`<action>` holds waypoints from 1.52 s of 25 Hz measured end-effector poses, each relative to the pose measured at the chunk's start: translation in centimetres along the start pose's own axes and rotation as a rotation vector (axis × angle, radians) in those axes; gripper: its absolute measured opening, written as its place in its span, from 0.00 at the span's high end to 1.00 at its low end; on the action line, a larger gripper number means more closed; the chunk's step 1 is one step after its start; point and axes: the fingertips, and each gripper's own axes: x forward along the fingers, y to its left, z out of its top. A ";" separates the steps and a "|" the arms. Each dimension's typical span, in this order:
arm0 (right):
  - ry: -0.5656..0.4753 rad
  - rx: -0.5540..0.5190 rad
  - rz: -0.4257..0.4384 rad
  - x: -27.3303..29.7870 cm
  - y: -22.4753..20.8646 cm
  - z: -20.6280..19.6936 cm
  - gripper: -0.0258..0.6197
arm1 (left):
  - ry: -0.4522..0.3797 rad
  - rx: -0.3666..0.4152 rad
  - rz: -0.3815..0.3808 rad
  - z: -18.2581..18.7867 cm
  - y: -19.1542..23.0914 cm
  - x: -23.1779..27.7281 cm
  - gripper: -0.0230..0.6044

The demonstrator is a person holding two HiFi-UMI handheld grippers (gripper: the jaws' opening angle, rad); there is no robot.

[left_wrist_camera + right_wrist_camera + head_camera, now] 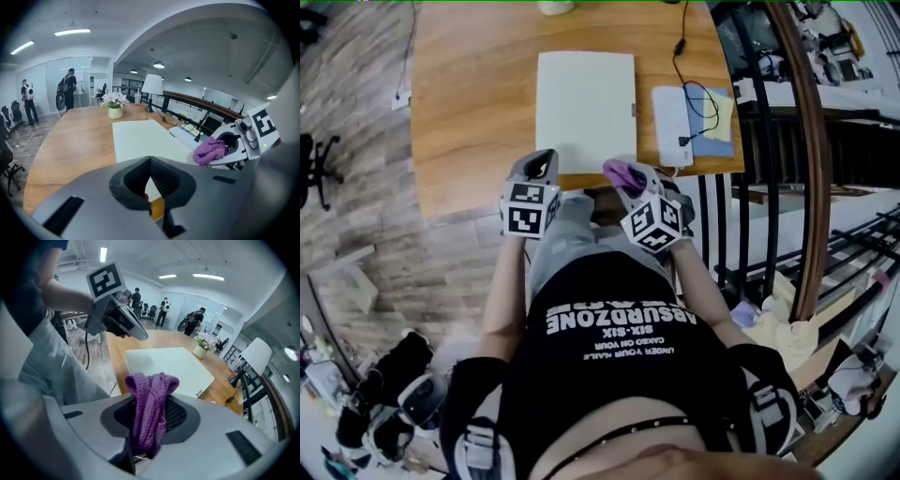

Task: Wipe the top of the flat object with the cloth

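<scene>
Head view: my right gripper (630, 178) clamps the purple cloth (149, 408); my left gripper (542, 167) has its jaws together, empty. The white flat object (586, 111) lies on the table (478, 94), twelve o'clock of both.

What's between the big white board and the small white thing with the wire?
Only a bare strip of wooden table separates the flat object and the white device; the head view shows it.
</scene>
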 end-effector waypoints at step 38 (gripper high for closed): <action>0.198 0.207 0.069 4.3 -4.5 -0.6 0.76 | 0.272 0.039 -0.155 -2.6 4.0 6.3 0.96</action>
